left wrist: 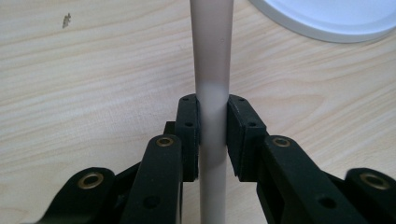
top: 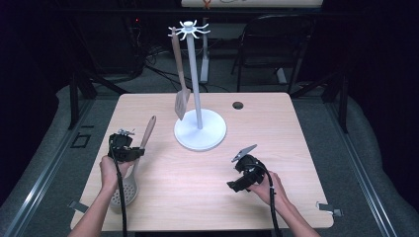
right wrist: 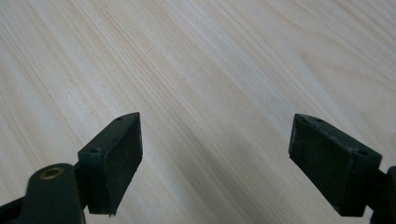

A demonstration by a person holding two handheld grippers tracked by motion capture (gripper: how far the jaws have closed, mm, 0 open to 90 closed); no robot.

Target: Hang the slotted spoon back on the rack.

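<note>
While my left gripper point(top: 129, 152) pinches the slotted spoon's point(top: 129, 182) handle at lower left of the high view, its bowl lies near the table's point(top: 276, 118) front edge. One spatula point(top: 181, 101) already hangs on the white rack point(top: 200, 129) at centre; I judge the spoon goes next. My right gripper point(right wrist: 217, 158) waits, jaws spread over bare wood. No readable writing anywhere.

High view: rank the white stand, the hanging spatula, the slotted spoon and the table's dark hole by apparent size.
1. White stand, tallest, with a broad base.
2 and 3. Slotted spoon and hanging spatula look alike in length; the spoon lies nearer the camera, so unranked.
4. Dark hole, smallest.
</note>
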